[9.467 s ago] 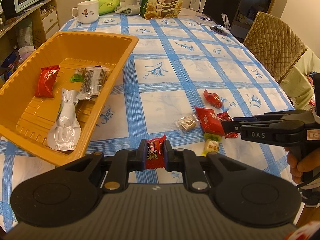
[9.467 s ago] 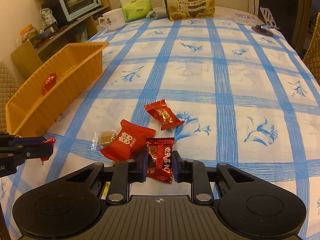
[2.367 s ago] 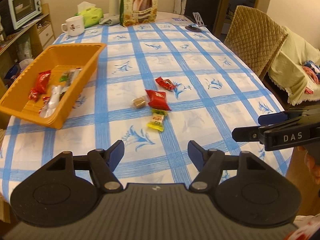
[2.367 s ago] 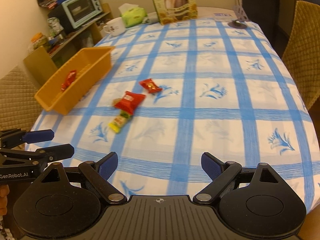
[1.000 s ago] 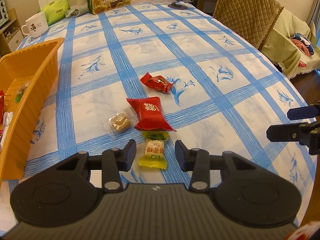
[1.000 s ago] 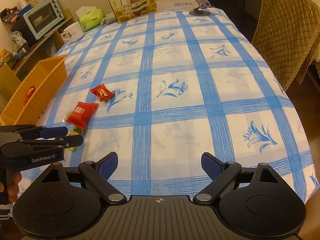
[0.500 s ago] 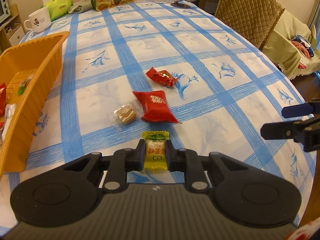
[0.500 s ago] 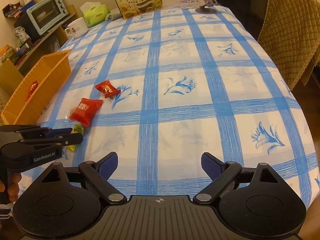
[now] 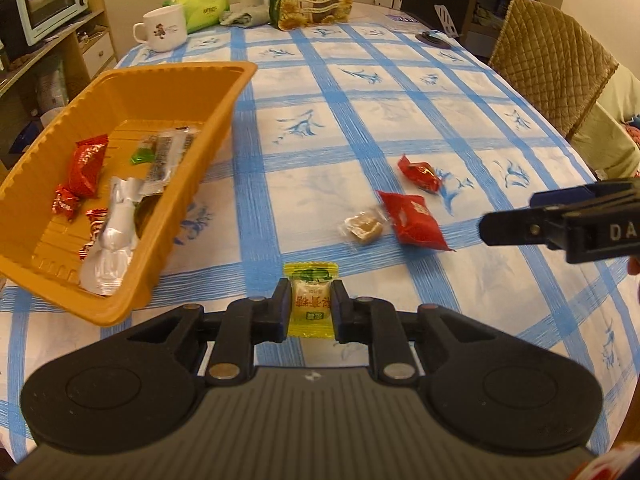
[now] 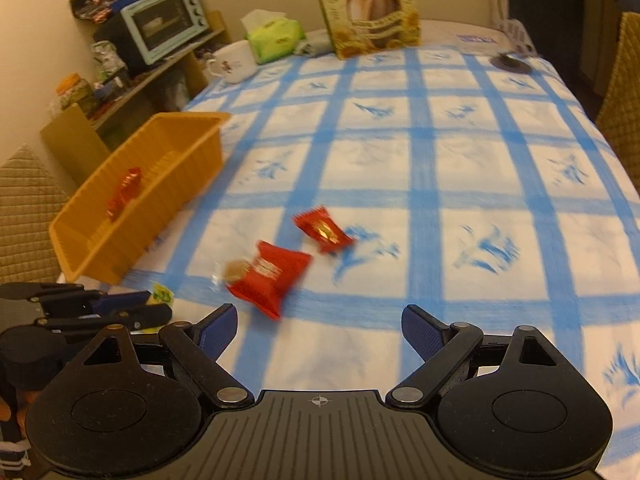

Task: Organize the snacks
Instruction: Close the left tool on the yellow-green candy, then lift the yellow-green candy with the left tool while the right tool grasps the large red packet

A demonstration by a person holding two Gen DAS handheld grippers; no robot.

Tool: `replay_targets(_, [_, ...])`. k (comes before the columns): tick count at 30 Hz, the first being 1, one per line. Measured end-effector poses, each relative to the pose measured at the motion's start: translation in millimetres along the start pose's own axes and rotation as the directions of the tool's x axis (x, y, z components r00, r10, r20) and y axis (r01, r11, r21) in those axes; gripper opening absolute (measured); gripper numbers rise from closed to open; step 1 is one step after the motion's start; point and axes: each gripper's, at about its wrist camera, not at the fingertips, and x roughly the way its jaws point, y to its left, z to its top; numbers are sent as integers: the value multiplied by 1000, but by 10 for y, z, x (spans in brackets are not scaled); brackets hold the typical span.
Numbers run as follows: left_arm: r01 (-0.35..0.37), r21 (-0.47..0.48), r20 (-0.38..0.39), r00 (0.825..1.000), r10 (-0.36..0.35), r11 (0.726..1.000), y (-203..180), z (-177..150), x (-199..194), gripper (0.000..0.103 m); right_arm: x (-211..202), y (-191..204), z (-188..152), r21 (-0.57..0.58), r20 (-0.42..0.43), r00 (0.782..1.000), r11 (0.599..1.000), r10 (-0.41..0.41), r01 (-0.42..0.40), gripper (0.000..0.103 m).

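blue-check tablecloth (image 9: 400, 128) | L tool (image 9: 310, 308) pinching yellow candy (image 9: 311, 304), long axis along fingers | R tool (image 10: 318, 330) spread, empty

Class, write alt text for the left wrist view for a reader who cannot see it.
The left gripper is shut on a yellow-green candy above a blue-checked tablecloth. An orange tray holding snacks sits to the left; three wrapped snacks lie on the cloth to the right.

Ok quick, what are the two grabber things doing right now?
Left gripper: closed on the yellow-green wrapped candy.
Right gripper: open, holding nothing.
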Motion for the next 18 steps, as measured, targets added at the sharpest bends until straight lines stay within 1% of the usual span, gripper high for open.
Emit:
replay_targets(1, [-2,-3,2,1000,2,1000,19,6,-8,18,46,41,35,-7,6,1000,1000,12,-12,89])
replay_targets(2, [-3,-6,4,1000,3,1000,35,11,-16,18,94,77,74,-13,9,1000,1000,25,-25,84])
replay_targets(3, [-2,-9,6,1000,3,1000,53,14,-24,18,141,109,102,-18,8,999,999,36,-36,75])
replay_targets(5, [-2,-13,9,1000,2,1000,79,24,-32,18,249,152,154,-16,0,999,999,47,-47,70])
replay_targets(7, [-2,-16,10,1000,2,1000,104,31,-37,18,346,177,193,-9,-1,999,999,48,-48,66])
replay_targets(9, [-3,-21,10,1000,3,1000,132,33,-40,18,441,188,222,0,-13,999,999,39,-39,59])
replay_targets(10, [-3,-23,10,1000,3,1000,148,33,-43,18,488,185,232,7,-18,999,999,36,-36,57])
replay_targets(14, [-3,-28,9,1000,3,1000,194,29,-54,18,636,124,222,45,-51,999,999,18,-15,45])
replay_targets(18, [0,-31,7,1000,0,1000,222,23,-65,18,695,91,176,69,-74,997,998,20,-15,39])
